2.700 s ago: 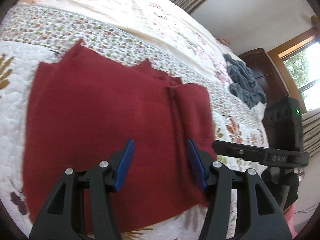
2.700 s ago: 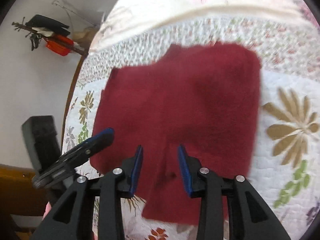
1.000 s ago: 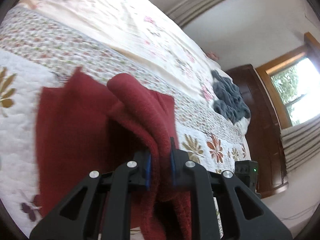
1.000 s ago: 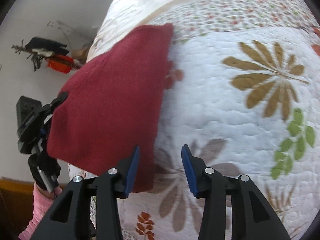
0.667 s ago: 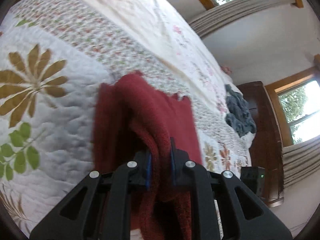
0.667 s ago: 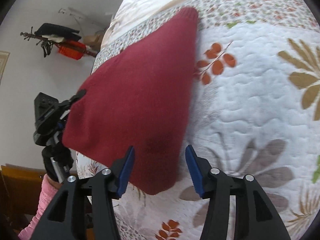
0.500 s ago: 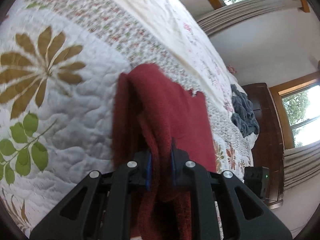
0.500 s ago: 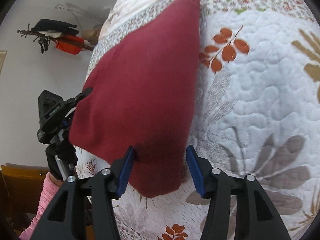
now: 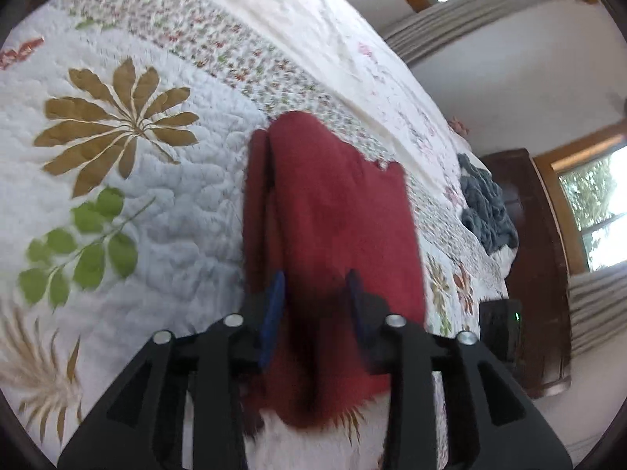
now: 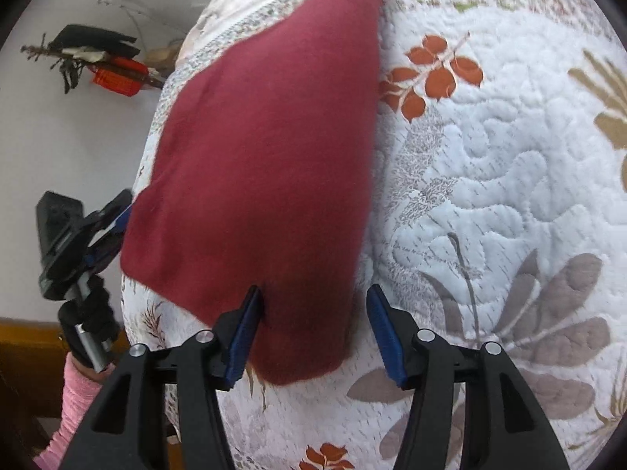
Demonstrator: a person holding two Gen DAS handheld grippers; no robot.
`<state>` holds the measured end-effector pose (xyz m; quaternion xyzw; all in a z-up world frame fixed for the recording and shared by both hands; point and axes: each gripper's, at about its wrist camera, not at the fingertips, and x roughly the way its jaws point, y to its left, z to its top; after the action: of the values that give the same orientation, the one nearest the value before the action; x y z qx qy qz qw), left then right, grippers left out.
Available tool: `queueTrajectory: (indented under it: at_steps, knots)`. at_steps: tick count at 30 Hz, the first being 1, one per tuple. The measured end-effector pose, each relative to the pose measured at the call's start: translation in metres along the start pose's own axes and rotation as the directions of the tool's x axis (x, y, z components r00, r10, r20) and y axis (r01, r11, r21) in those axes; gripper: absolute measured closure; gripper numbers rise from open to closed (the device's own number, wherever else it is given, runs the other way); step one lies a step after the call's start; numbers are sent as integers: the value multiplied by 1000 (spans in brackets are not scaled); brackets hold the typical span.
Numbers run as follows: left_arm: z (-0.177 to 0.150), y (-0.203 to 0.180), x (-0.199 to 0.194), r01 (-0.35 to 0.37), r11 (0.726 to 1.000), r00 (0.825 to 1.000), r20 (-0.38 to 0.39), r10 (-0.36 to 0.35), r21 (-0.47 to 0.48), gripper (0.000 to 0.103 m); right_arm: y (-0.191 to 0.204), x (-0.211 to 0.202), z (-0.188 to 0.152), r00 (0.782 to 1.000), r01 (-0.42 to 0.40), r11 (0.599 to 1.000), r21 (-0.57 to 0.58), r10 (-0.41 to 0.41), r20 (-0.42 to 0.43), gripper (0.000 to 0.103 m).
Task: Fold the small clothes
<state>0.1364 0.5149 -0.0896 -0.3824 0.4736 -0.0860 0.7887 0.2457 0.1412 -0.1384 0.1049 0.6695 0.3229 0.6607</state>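
Bedroom with curtained windows, a dark wooden cabinet (image 9: pixel 537 258) and a bed under a floral quilt (image 9: pixel 129 180), a grey-blue garment (image 9: pixel 486 211) bunched at its far side. Folded maroon cloth (image 9: pixel 337 227) flat on the quilt near the bed's edge. Left tongs (image 9: pixel 315 301) and right tongs (image 10: pixel 313 325) both spread open over the cloth's near end, gripping nothing.

We look down close along each gripper at the red garment (image 9: pixel 337 215) on the bed (image 9: pixel 149 203), shared from opposite ends.
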Motion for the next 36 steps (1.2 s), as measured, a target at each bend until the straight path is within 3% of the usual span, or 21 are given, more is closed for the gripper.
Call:
queueTrajectory:
  at_steps: [2,7,9,11,12,13,15,17,21,25,28,31,33,35,36]
  knots:
    - [-14,-9,-14,0,1000,1000,2,0,25,55,2,-4,-5,1000,-4,1000,-6,4,7,46]
    - [-36,-18,-13,27,999,999,-29,-26,31,51,-3,2,-14,999,-41,999,35,42,-3,45]
    - [-40,-17,-3,17,1000,999,-46,-16,25,56,-8,8,-15,998,-58,996,62,59,-15,45]
    - [-43,-12,6,3,1000,998,-58,-2,14,81,-8,17,-15,996,-81,993,85,83,-30,47]
    - [-43,-11,10,3,1000,998,-67,-2,10,91,-6,19,-14,995,-85,992,94,88,-37,55]
    - [-43,-7,11,13,1000,997,-72,-13,-11,94,-6,21,-13,996,-78,992,95,83,-44,57]
    - [-42,-3,7,30,999,998,-60,-32,-41,97,0,20,-11,996,-69,994,81,73,-46,71]
    - [-42,0,-3,23,999,999,-45,-24,-27,98,5,11,-10,996,-83,995,58,85,-33,77]
    - [-51,17,0,-9,999,997,-81,7,-32,98,13,7,-11,999,-43,999,10,43,-24,80]
    - [-58,35,21,-44,999,994,-105,40,-30,98,4,27,-15,999,-20,999,30,21,-46,80]
    - [-58,41,25,-32,998,994,-102,28,-46,97,-4,32,-17,998,-26,999,36,28,-48,78]
    - [-56,32,22,-42,999,993,-109,41,-12,91,-4,30,-16,998,-27,999,25,29,-60,73]
    - [-52,25,16,-35,999,992,-118,35,2,85,0,24,-14,998,-30,1000,1,30,-56,62]
    - [-46,18,4,-23,1000,995,-100,25,21,70,4,14,-11,999,-13,1000,-15,12,-37,54]
    - [-42,14,-2,-15,999,996,-82,18,37,70,6,8,-10,1000,-7,1000,-29,7,-21,52]
